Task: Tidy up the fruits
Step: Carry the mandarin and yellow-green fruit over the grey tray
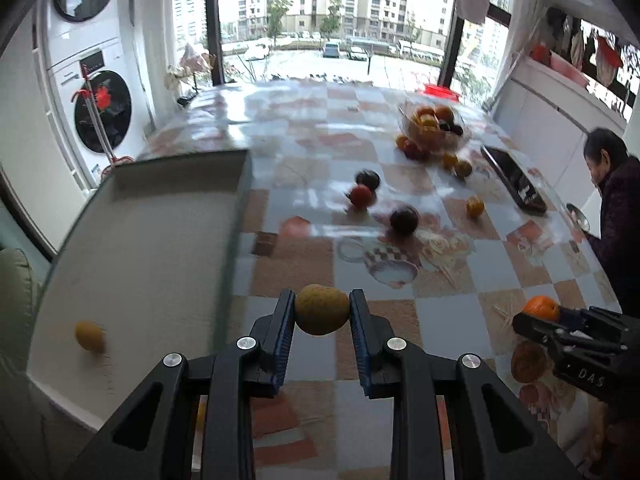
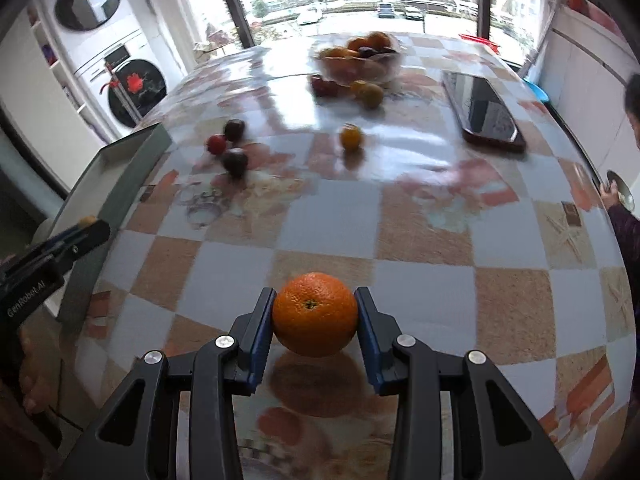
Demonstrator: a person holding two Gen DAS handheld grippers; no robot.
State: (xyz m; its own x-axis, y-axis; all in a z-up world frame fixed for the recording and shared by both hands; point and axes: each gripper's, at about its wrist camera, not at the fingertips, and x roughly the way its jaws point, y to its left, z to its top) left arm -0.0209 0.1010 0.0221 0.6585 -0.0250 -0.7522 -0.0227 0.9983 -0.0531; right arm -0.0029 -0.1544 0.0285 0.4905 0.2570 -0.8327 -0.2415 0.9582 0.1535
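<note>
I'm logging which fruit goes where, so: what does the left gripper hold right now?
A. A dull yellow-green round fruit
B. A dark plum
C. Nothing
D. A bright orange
A: in the left wrist view the left gripper has its pads pressed on a dull yellow-green fruit; the bright orange sits in the right gripper.

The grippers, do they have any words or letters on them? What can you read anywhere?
"GenRobot.AI": on the left hand-held gripper, seen from the right wrist.
"DAS": on the right hand-held gripper, seen from the left wrist; any further letters are out of view.
Washing machine panel markings: too small and blurred to read.
</note>
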